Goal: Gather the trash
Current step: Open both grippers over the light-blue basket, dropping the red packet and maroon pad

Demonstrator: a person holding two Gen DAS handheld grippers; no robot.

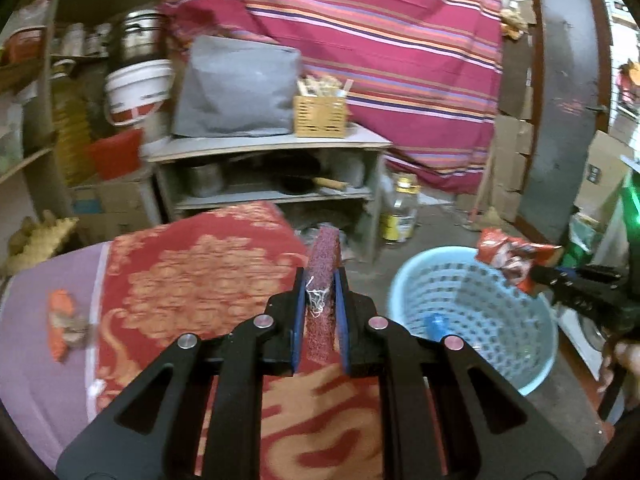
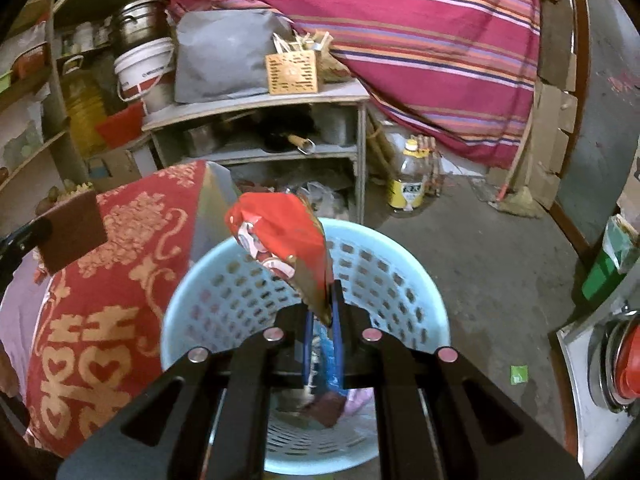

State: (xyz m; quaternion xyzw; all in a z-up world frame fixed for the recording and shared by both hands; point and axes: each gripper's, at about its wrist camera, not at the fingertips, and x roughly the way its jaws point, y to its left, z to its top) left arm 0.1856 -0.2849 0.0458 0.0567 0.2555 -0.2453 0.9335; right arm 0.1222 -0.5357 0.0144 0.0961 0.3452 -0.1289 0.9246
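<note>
Your left tongs (image 1: 322, 280) clamp a reddish pad (image 1: 322, 276) over the red cloth (image 1: 192, 272). Your right tongs (image 2: 322, 312) pinch a red wrapper (image 2: 280, 236) above the blue basket (image 2: 192, 300).

Beyond the fingers stands a grey shelf unit (image 1: 272, 146); on its top sit a grey bag (image 1: 238, 88) and, touching it, a woven yellow box (image 1: 320, 116) of sticks. Behind hangs a striped red cloth (image 1: 384, 40). Left of the unit a white bucket (image 1: 138, 92) carries a metal pot (image 1: 140, 36). Ahead to the right a yellow-labelled bottle (image 2: 408, 182) stands on the concrete floor (image 2: 492, 256), a broom head (image 2: 518, 200) lying beyond it.
</note>
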